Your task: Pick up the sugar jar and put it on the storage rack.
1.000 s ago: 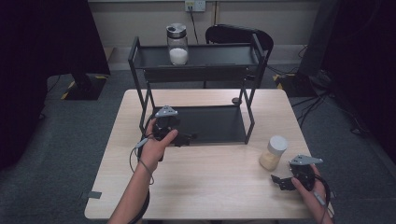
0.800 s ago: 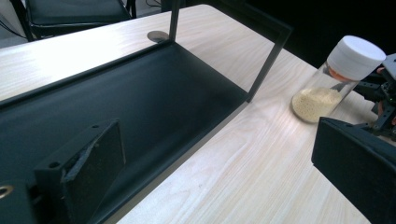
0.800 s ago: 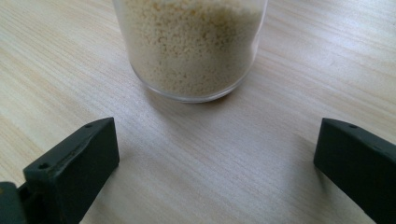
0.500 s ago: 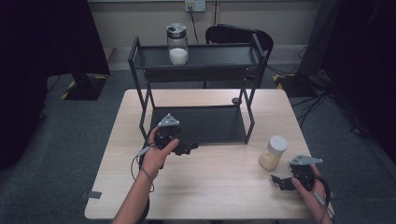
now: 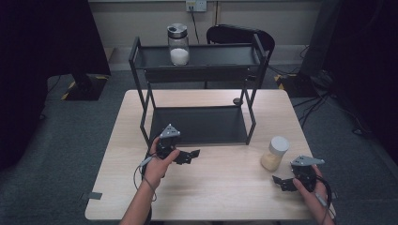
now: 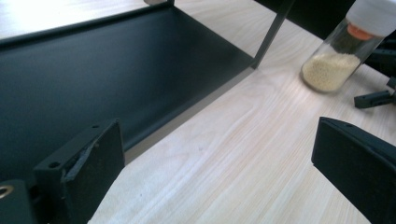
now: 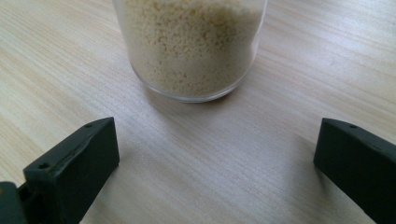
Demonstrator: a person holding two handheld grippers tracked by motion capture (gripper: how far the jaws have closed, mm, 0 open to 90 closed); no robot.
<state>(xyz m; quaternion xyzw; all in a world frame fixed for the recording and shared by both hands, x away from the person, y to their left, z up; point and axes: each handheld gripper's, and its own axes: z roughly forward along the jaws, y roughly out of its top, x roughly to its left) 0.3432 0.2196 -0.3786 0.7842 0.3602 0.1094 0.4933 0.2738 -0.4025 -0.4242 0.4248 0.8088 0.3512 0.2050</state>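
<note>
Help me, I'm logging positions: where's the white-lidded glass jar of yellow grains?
In the high view the white-lidded glass jar of yellow grains stands on the table's right, just ahead of the open right tool.

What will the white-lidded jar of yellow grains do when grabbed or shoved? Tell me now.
The jar looks like smooth clear glass, so it is probably rigid, slippery and breakable. It stands tall on a narrow base, so a push near the lid may tip it. The grains fill only its lower part, which should steady it. The right hand-held gripper waits open beside it.
</note>
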